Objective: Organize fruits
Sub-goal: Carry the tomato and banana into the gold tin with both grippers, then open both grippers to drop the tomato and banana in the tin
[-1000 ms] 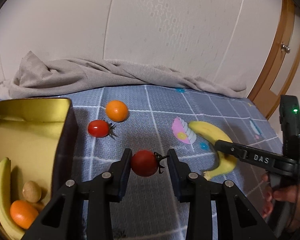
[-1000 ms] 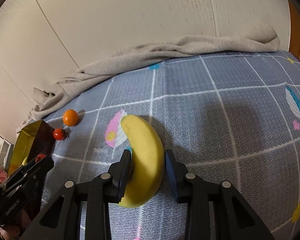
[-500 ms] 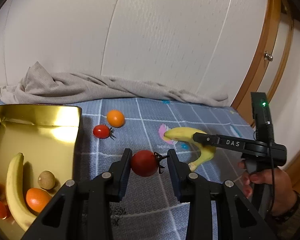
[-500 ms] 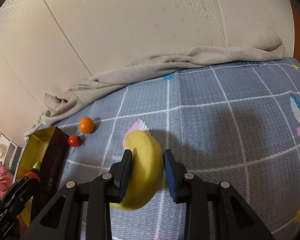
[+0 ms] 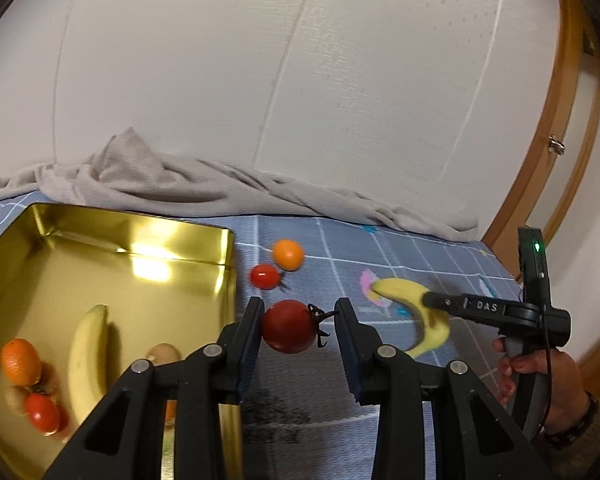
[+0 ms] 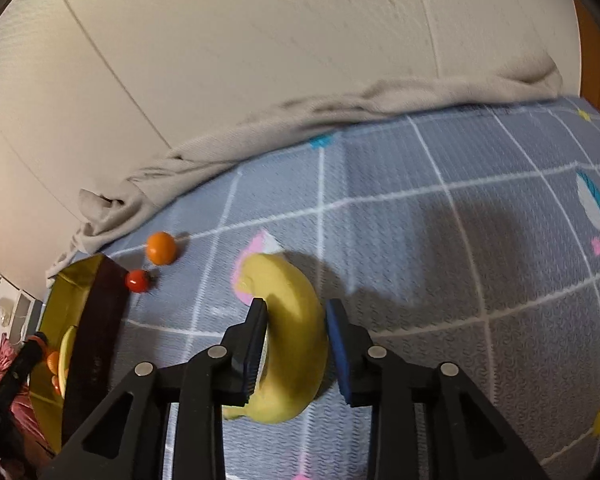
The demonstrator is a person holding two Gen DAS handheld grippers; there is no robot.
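My left gripper (image 5: 296,320) is shut on a red tomato (image 5: 288,326) and holds it in the air just right of the gold tin's rim (image 5: 230,264). Inside the tin lie a banana (image 5: 86,356), an orange (image 5: 20,362), a tomato (image 5: 42,412) and a brownish round fruit (image 5: 162,354). Another tomato (image 5: 265,277) and an orange (image 5: 288,255) rest on the blue mat (image 5: 300,420). My right gripper (image 6: 296,320) is shut on the loose banana (image 6: 296,332), its pads pressing both sides. From the left wrist view that banana (image 5: 404,290) sits in the right gripper (image 5: 430,301).
A grey blanket (image 5: 180,188) is bunched along the wall at the mat's far edge. A person's hand (image 5: 540,372) grips the right tool's handle. A wooden door frame (image 5: 560,160) stands at the right. The tin's dark outer wall (image 6: 96,320) faces the banana.
My left gripper has risen and drawn leftward with the tomato, so more of the tin shows. The right gripper's pads have closed in on the banana.
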